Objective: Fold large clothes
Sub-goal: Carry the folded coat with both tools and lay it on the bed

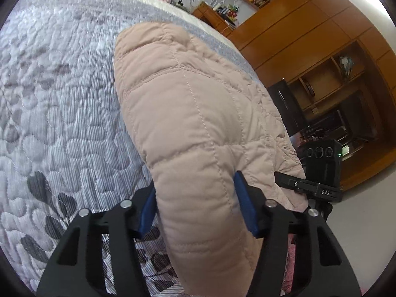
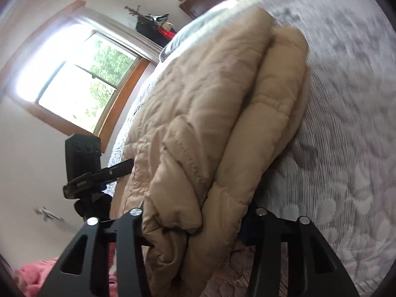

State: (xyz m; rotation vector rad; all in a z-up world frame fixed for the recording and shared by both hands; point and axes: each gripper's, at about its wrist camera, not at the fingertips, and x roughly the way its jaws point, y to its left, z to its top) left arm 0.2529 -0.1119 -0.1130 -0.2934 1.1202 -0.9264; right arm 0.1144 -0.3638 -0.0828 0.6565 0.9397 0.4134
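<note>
wood wardrobe [image 1: 309,24] | bright window [image 2: 81,74] | white walls | grey quilted bed [image 1: 61,99]

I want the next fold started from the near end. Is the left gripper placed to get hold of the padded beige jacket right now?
Probably yes: the left gripper already straddles the jacket, its blue pads against the roll, and nothing blocks it on the quilted bedspread.
</note>
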